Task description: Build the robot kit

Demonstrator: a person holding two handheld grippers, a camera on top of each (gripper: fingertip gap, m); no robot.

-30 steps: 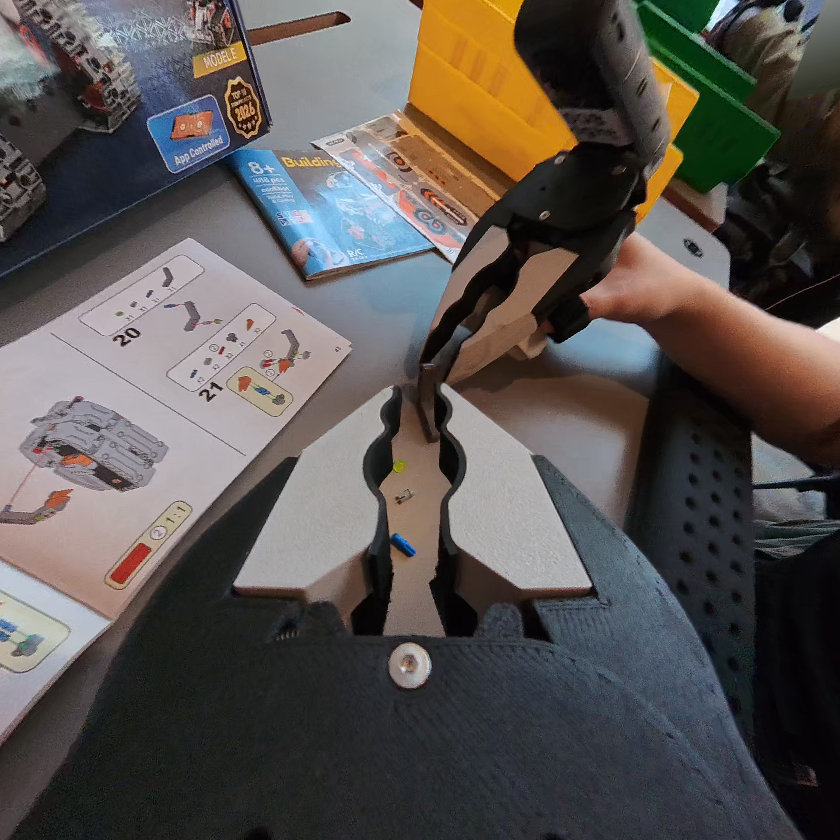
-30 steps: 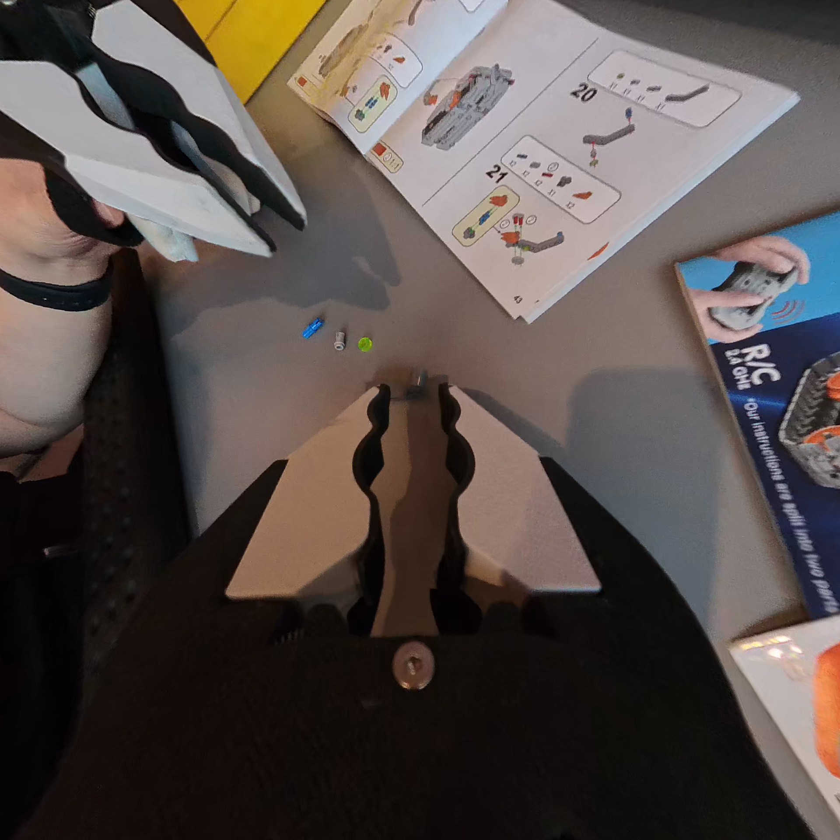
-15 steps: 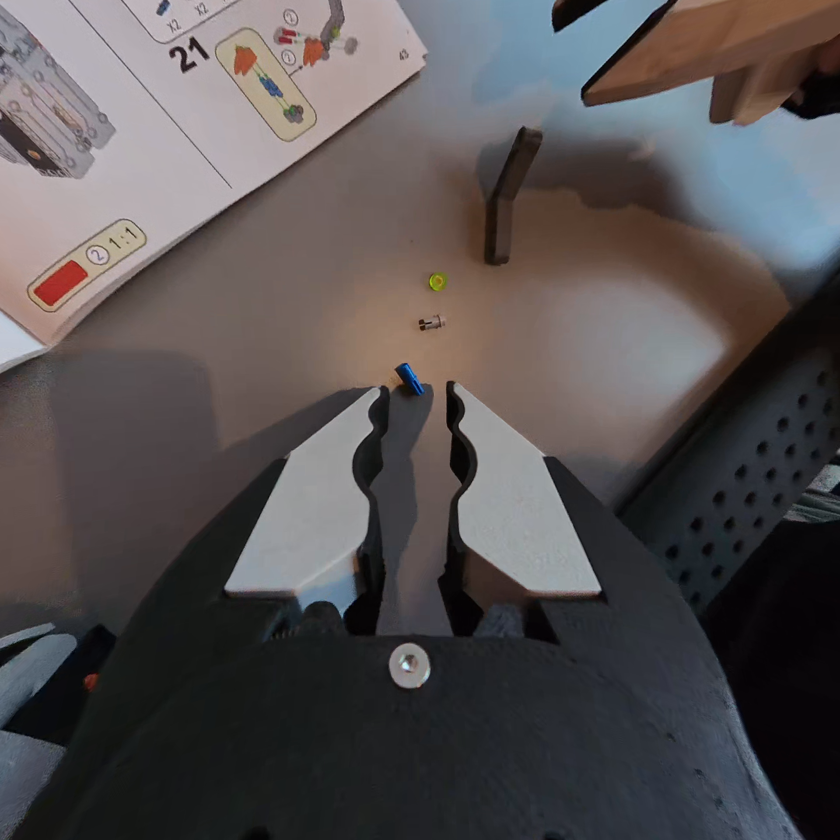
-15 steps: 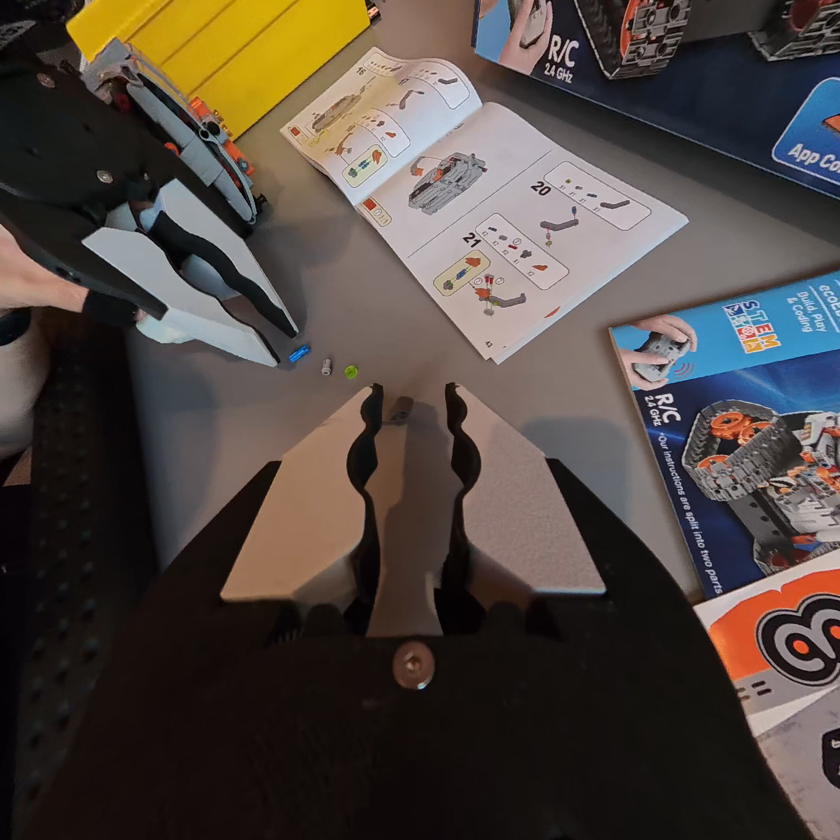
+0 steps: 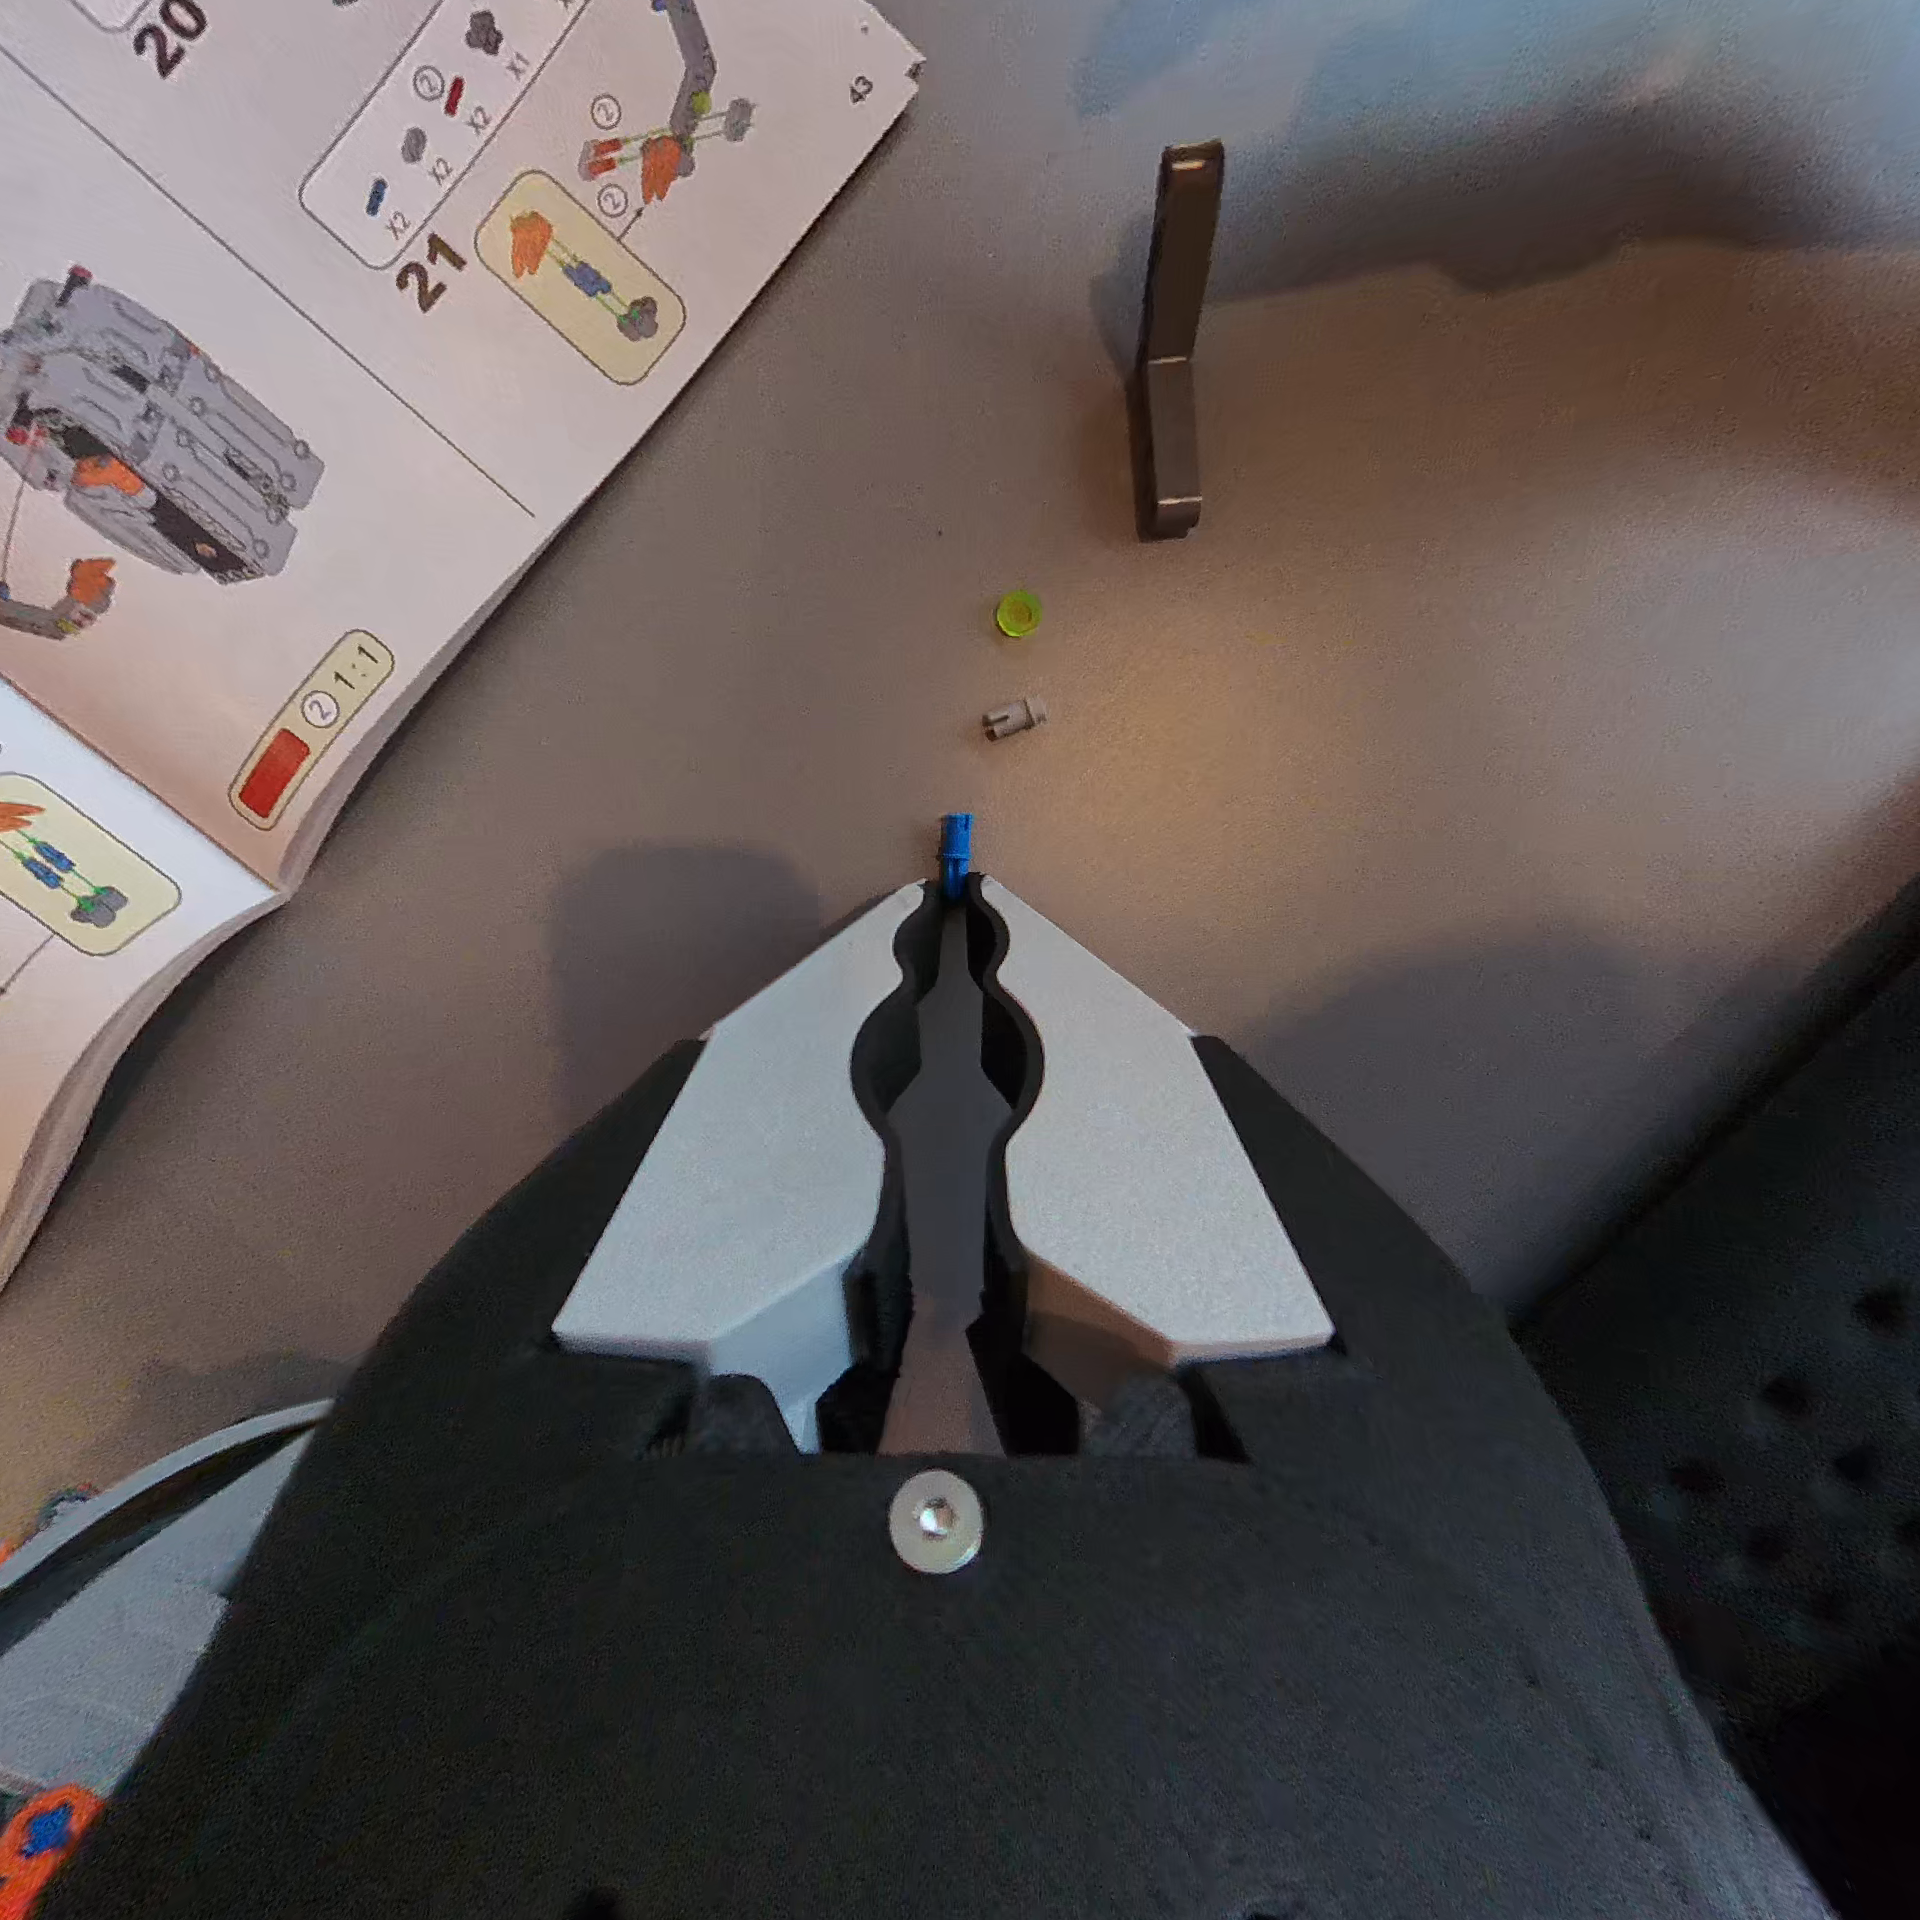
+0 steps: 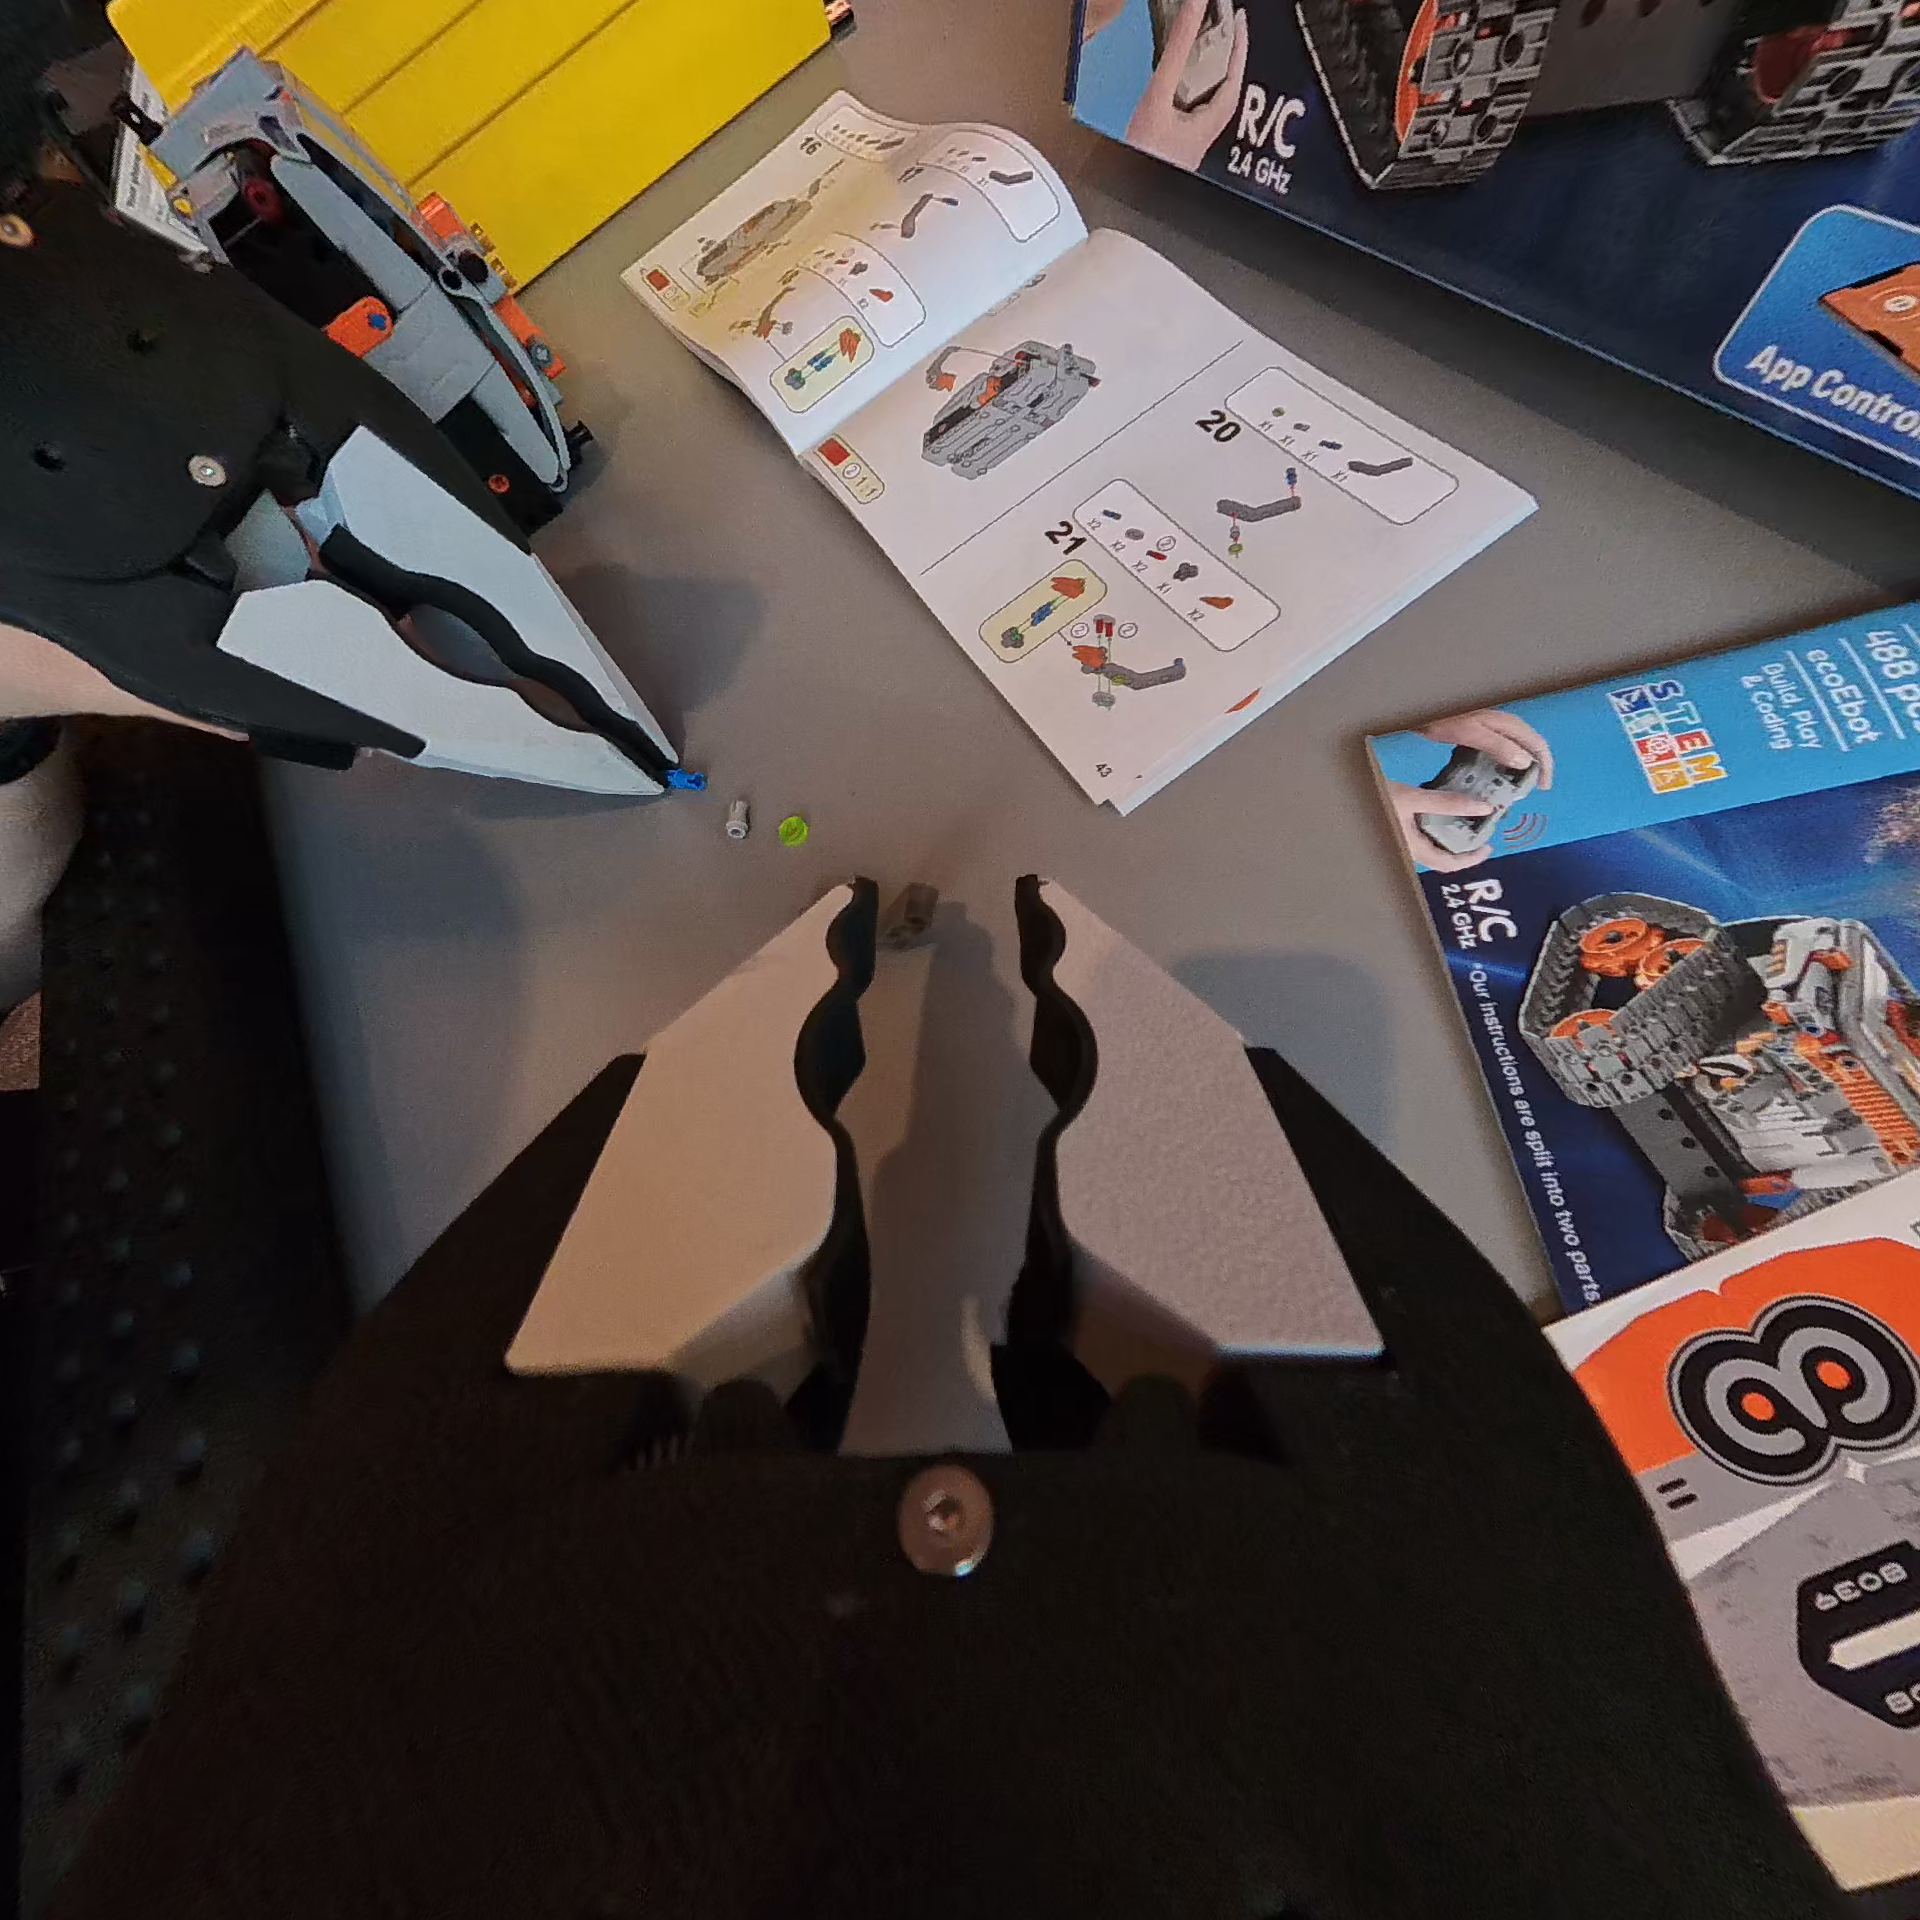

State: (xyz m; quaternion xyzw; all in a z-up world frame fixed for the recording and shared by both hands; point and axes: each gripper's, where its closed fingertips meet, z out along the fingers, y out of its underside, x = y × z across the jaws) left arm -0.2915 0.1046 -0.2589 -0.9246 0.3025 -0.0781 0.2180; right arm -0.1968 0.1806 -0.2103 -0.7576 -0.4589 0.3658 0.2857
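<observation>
My left gripper [image 5: 951,891] is shut on a small blue pin [image 5: 954,847] that sticks out past its tips, low over the grey table. Ahead of it lie a small grey pin [image 5: 1013,717], a lime round stud [image 5: 1018,613] and a dark grey bent beam [image 5: 1174,343] standing on its edge. My right gripper [image 6: 943,888] is open and empty. The beam's end [image 6: 914,916] sits between its tips, apart from both. The right wrist view also shows the left gripper [image 6: 665,774] with the blue pin [image 6: 686,779], the grey pin [image 6: 738,818] and the stud [image 6: 793,829].
An open instruction booklet [image 6: 1091,468] lies beyond the parts. A partly built grey and orange model [image 6: 384,301] and a yellow bin [image 6: 520,104] stand at far left. A blue box [image 6: 1558,156], a blue booklet [image 6: 1662,935] and a sticker sheet [image 6: 1766,1507] lie at right. A dark perforated mat [image 5: 1766,1403] borders the table. Spacing between my two grippers at the tips: around 15 centimetres. The stud [image 6: 793,829] is about 5 centimetres from my left fingertips. Seen from the left wrist view [image 5: 1011,628] as well.
My left gripper drew back from the beam, came down to the blue pin and closed on it. My right gripper pulled back from the beam and stayed open.
</observation>
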